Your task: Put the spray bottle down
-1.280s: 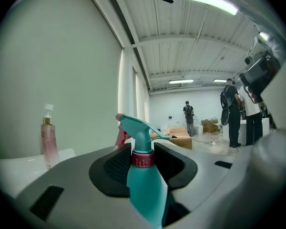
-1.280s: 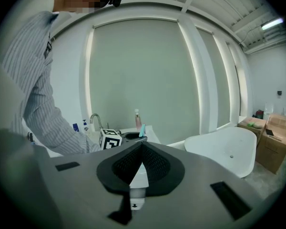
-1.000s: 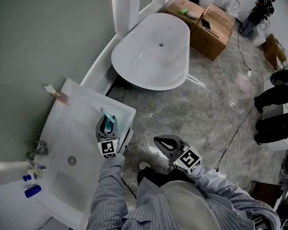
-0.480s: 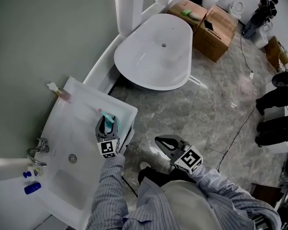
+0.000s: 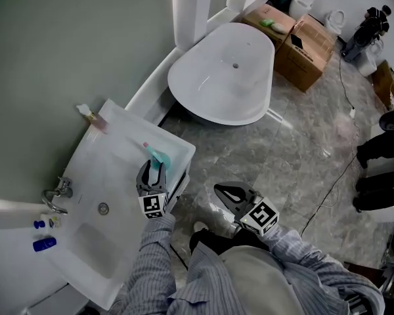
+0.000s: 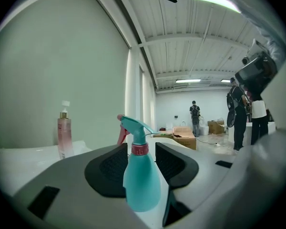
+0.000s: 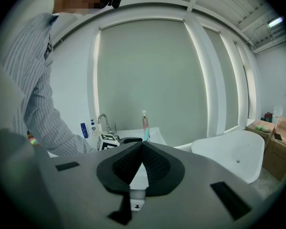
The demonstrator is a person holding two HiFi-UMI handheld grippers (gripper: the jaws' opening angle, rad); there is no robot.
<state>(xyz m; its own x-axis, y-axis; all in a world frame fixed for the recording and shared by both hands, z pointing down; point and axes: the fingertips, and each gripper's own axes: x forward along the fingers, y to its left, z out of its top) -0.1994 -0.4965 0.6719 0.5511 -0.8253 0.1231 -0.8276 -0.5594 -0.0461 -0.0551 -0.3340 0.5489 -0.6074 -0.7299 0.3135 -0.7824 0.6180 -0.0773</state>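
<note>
Spray bottle (image 5: 158,156), teal with a red collar and pink trigger, stood upright on the white table (image 5: 118,146), near the end toward the bathtub (image 5: 223,77). Head view: left hand-held gripper (image 5: 153,169) just behind the bottle, jaws to either side of it; right hand-held gripper (image 5: 218,190) well apart, over the grey floor (image 5: 282,149). The left gripper view gave what the head view could not. The bottle's neck rose between the two black pads (image 6: 109,168) with a gap on each side, so the jaws were wide and not pressing; they had just been closing a little. That view also showed a pink pump bottle (image 6: 63,130) at the wall and a person (image 6: 195,117) standing far back by cardboard boxes (image 6: 183,136). In the right gripper view the jaws met at their tips with nothing between them. Beyond them it showed the tap (image 7: 103,123), a striped sleeve (image 7: 33,104) and the left gripper's marker cube (image 7: 107,141).
</note>
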